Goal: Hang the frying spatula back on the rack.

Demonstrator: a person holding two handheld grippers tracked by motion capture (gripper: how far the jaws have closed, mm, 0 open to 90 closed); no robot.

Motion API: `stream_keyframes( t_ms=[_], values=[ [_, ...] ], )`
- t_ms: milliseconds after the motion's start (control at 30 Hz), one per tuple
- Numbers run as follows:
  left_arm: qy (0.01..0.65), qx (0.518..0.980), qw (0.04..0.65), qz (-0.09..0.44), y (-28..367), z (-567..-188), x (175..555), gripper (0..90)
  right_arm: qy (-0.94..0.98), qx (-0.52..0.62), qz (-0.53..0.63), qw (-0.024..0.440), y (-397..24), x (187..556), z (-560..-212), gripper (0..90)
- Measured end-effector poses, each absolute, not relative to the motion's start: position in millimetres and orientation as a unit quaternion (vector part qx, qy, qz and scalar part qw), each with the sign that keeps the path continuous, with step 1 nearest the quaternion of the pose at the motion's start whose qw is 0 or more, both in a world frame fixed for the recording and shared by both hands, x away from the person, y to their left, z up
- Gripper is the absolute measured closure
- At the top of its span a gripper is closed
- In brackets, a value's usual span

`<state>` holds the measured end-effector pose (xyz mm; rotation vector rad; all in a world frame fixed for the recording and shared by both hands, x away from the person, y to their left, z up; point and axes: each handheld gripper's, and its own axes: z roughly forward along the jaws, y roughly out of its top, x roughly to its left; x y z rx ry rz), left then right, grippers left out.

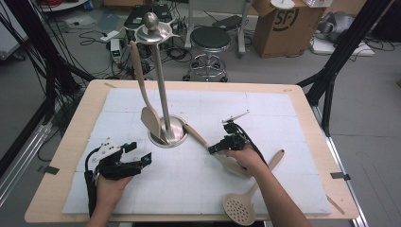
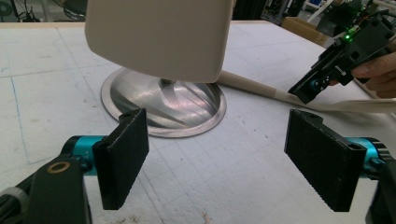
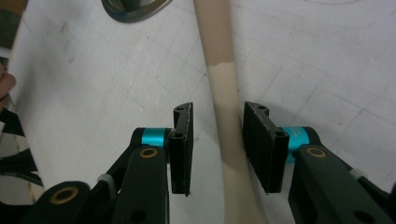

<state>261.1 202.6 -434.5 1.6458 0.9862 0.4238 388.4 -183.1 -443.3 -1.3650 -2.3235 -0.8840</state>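
On the white mat [image 1: 198, 184] that covers the table, the right gripper [image 1: 218, 147] reaches down over a beige spatula [image 1: 203, 141] that lies flat, its handle end pointing toward the base of the steel utensil stand [image 1: 168, 132] and its blade under the person's right hand [image 1: 246, 158]. In the right gripper view the jaws straddle the handle of that spatula [image 3: 224, 116], one pad on each side with a sliver of mat showing between pad and handle (so they are parted around it, not clamped on it). The left gripper [image 1: 137, 158] rests low on the mat to the left of the stand, held in the left hand [image 1: 111, 182]; the left gripper view shows its jaws spread wide with nothing between them, aimed at the round base of the stand [image 2: 163, 109]. A second beige turner [image 1: 144, 94] hangs from the stand's top ring, its flat blade just above the base. A slotted spoon [image 1: 248, 196] lies near the front edge of the mat, beside the right forearm and well apart from both grippers.
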Motion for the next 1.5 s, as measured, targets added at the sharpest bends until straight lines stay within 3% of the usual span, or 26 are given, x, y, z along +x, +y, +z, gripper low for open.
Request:
stream_keyframes(
  t_ms=[300, 533, 700, 1300, 1500],
  values=[
    [0.417, 0.698, 0.554, 0.179, 202, -434, 260, 22.5, -0.834, -0.451, -0.294, 0.122, -175, 382, -440, 65.7],
    [0.415, 0.701, 0.553, 0.178, 200, -434, 260, 22.5, -0.873, -0.417, -0.252, 0.036, -156, 369, -434, 68.1],
    [0.413, 0.702, 0.551, 0.178, 198, -434, 259, 22.5, -0.872, -0.421, -0.248, 0.026, -155, 370, -435, 75.7],
    [0.414, 0.703, 0.550, 0.178, 197, -434, 259, 22.5, -0.876, -0.410, -0.253, -0.015, -152, 363, -438, 76.9],
    [0.413, 0.704, 0.549, 0.179, 197, -434, 259, 22.5, -0.866, -0.422, -0.268, -0.005, -157, 361, -439, 78.2]
  ],
)
